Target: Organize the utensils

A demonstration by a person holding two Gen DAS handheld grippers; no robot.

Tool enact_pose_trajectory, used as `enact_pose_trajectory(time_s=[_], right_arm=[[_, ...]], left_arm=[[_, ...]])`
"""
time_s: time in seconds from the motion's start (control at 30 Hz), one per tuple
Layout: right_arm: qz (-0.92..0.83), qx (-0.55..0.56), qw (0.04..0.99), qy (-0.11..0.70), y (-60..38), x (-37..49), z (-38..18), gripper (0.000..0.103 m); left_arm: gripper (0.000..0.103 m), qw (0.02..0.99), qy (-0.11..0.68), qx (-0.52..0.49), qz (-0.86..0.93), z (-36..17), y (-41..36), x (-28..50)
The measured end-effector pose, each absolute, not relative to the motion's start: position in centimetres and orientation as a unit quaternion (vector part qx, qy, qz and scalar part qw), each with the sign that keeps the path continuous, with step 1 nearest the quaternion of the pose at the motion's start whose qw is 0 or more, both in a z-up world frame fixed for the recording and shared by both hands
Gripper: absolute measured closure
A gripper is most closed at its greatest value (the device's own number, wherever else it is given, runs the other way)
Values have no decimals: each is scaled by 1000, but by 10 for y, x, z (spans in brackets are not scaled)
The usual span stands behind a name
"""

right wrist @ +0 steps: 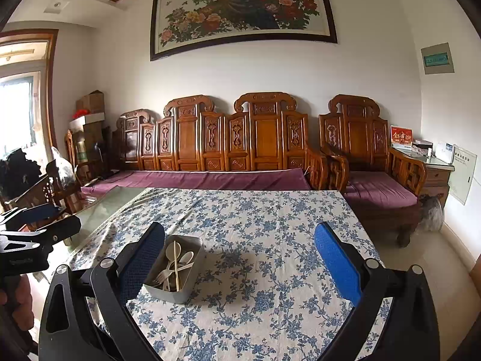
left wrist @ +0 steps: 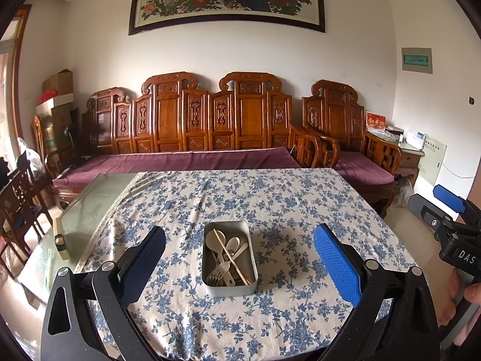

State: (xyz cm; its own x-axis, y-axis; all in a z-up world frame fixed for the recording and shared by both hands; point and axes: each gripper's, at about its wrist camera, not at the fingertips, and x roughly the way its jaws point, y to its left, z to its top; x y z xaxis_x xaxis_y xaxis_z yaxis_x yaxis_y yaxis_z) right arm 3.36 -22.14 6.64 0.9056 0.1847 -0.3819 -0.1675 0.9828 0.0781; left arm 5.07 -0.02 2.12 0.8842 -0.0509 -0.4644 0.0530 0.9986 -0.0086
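Observation:
A grey metal tin [left wrist: 210,288] stands on the floral tablecloth [left wrist: 270,204], holding cream plastic spoons [left wrist: 219,236], forks [left wrist: 221,272] and a pair of chopsticks [left wrist: 231,257]. My left gripper [left wrist: 239,254] hovers over the near table edge, open, with the tin between and just beyond its fingers. In the right wrist view the same tin [right wrist: 168,293] sits left of centre, close to the left finger of my right gripper [right wrist: 239,254], which is open and holds nothing. The right gripper [left wrist: 448,210] also shows at the right edge of the left wrist view.
The cloth covers a glass-topped table [left wrist: 87,210] whose bare left part shows. A carved wooden sofa [left wrist: 210,120] with purple cushions runs behind the far edge. Wooden chairs [left wrist: 21,198] stand at the left, a side table [left wrist: 410,153] at the right.

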Motion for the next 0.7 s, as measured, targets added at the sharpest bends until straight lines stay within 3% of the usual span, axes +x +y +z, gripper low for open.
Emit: enact_pose_trajectory(time_s=[0.7], right_arm=[[92,19,976,196,-225,33,62,3]], left_arm=[[8,971,238,2,-26,22,0,49]])
